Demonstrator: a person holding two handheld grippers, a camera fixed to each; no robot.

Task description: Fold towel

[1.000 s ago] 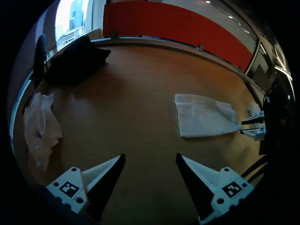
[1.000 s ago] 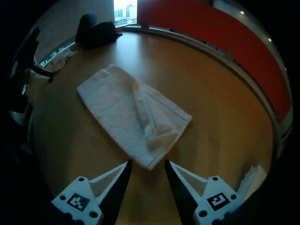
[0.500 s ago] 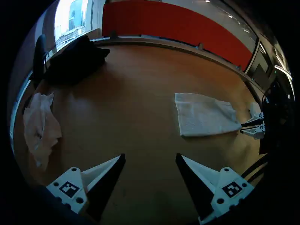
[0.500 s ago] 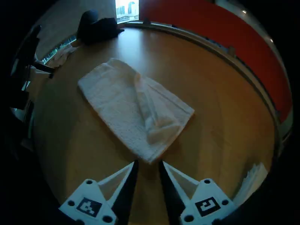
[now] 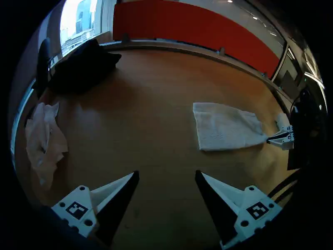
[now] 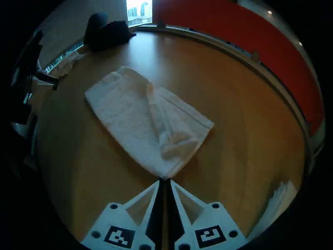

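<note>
With the towel (image 6: 141, 121) lying part-folded on the table (image 6: 233, 125), the right hand-held gripper (image 6: 165, 182) pinches its near corner while the left hand-held gripper (image 5: 166, 173) hangs open well apart from it; next, probably, fold that corner over.

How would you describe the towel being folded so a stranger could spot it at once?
On the wooden table by the red wall, the towel lies flat, one corner between the fingers of the right gripper. Unlike the crumpled cloth and black heap at the far edge, it is spread out and partly folded.
</note>
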